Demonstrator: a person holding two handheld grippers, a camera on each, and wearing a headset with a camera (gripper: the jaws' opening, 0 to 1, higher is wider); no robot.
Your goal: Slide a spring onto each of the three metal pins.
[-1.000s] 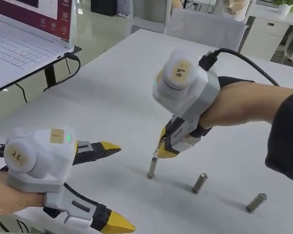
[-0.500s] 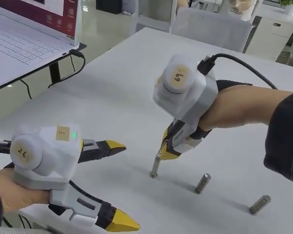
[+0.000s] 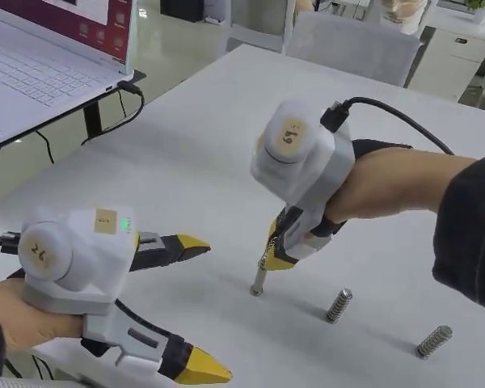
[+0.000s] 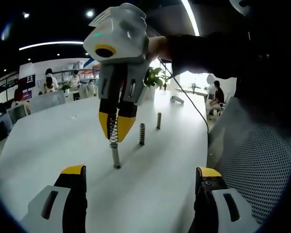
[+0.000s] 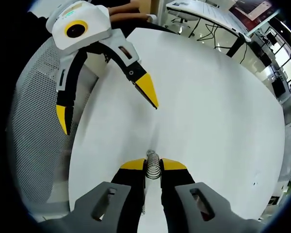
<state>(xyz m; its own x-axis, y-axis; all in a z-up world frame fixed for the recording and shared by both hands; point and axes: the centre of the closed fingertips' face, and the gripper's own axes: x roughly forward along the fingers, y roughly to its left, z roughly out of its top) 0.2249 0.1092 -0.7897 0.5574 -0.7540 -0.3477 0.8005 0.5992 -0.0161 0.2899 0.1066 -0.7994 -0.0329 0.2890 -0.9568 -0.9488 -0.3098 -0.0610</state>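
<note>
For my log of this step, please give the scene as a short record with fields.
right gripper: shut on spring
spring: lower end at top of bare pin
bare pin: upright on table
other two pins: each carries a spring
left gripper: open, holds nothing
</note>
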